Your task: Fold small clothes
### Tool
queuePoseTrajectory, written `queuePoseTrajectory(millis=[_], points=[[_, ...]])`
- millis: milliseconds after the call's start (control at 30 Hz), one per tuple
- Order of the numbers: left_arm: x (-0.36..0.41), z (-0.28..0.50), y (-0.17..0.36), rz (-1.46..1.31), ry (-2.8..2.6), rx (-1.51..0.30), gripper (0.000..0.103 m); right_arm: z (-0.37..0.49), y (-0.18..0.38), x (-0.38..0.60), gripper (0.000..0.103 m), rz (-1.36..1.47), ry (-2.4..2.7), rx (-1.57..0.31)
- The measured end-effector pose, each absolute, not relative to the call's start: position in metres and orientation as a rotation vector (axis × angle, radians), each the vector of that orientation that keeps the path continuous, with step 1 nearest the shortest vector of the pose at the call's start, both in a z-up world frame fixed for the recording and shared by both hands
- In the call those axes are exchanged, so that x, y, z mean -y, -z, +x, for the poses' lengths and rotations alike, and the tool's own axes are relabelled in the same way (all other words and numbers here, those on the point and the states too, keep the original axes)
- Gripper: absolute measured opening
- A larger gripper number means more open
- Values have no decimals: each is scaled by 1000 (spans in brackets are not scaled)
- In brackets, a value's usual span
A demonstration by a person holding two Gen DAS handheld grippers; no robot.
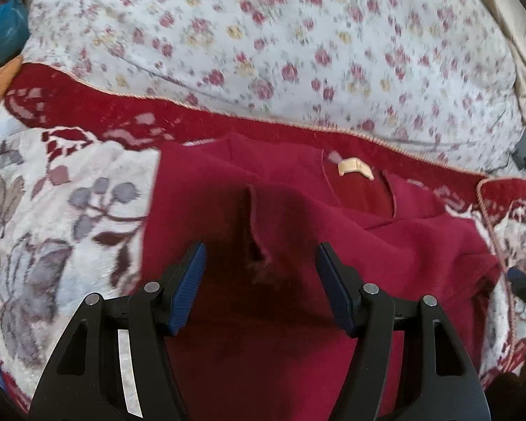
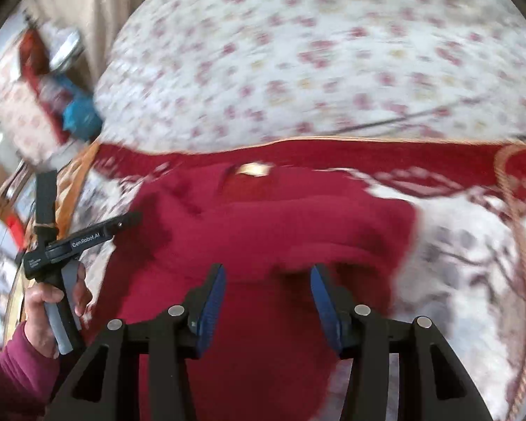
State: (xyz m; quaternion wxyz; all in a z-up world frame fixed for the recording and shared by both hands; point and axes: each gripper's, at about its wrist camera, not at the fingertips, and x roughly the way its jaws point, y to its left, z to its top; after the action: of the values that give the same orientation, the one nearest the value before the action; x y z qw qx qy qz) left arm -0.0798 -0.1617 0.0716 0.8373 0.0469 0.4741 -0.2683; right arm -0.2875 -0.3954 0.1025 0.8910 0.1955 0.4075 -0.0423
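A red top (image 1: 298,217) is spread on the blanket (image 1: 52,182), partly folded, label (image 1: 355,168) up. Both the left gripper (image 1: 261,280) and right gripper (image 2: 268,294) are held released above it, nothing grasped. A fold seems under way; next, an edge must be pinched and carried across

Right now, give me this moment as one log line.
task: fold | garment: red top on blanket, partly folded | left gripper: open | right gripper: open | grasp: none
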Motion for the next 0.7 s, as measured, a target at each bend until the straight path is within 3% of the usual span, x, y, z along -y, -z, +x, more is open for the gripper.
queuePoseTrajectory(millis=[67,167,267,400,567,700], points=[[168,-81,-72,106,612,-1008,16,-300,-100,415,48,445,155,-843],[164,-86,-88,109,641,-943,9,-308,-93,437,48,502,235,-857],[140,-81,-106,42,623,-895,9,-306,-90,456,49,532,300,-853],[117,-68,-98,18,560,-931,9,-286,-83,467,68,618,307,-834],[116,-67,-78,47,541,-984,9,-263,-71,452,68,582,330,-884],[118,-68,-76,54,532,-983,9,-265,-60,422,68,399,345,-998]])
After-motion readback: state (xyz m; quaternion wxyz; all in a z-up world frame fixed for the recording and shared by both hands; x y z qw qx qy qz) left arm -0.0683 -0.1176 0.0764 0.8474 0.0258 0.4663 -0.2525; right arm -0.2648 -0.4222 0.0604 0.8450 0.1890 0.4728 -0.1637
